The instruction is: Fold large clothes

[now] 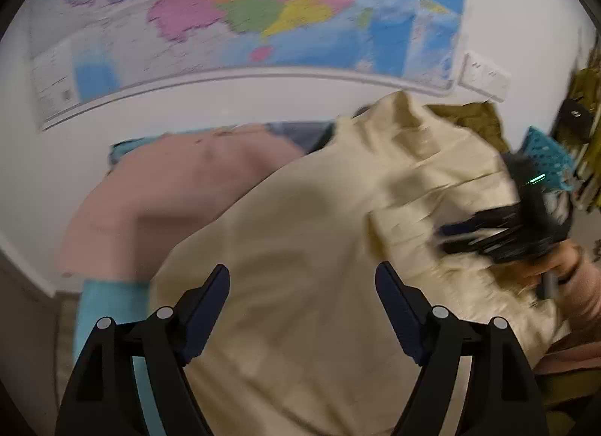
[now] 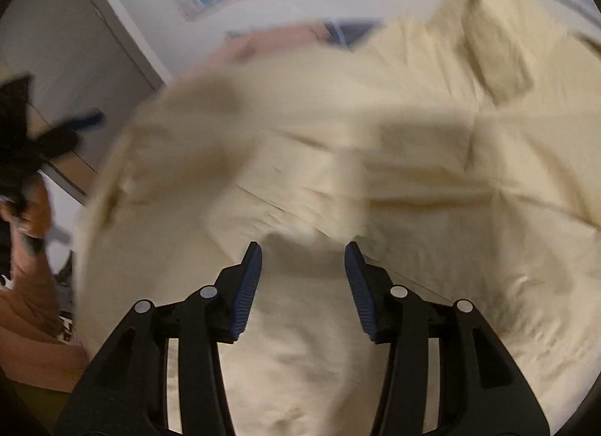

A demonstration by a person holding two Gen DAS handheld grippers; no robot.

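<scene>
- Your left claw (image 1: pixel 302 282) stands wide, nothing between the pads; it hovers above the cream garment (image 1: pixel 319 248) without touching it.
- Your right claw (image 2: pixel 303 259) stands about half open, also empty; cream cloth lies below the gap, but the pads do not press on it.
- The cream garment is spread across the bench, filling most of the right wrist view. It overlaps a pink garment (image 1: pixel 169 188) on its left, and a blue cloth (image 1: pixel 109 308) shows at the near-left edge.
- Step in hand, as I judge it: placing both claws for the next fold. Both views are blurred, so the exact edge you are aiming at cannot be told.
- Pick a hem or seam line, not the middle of the panel; a mid-panel pinch would likely bunch the cloth.
- Take one layer only where the folded flap (image 2: pixel 488 45) at the far right doubles the fabric.
- Keep clear of the pink garment when you pinch on the left side, or it may lift too.
- Material: thin woven cloth, matte, creased, with a square patch that looks like a pocket (image 2: pixel 424 150). It should drape limply and slide easily.
</scene>
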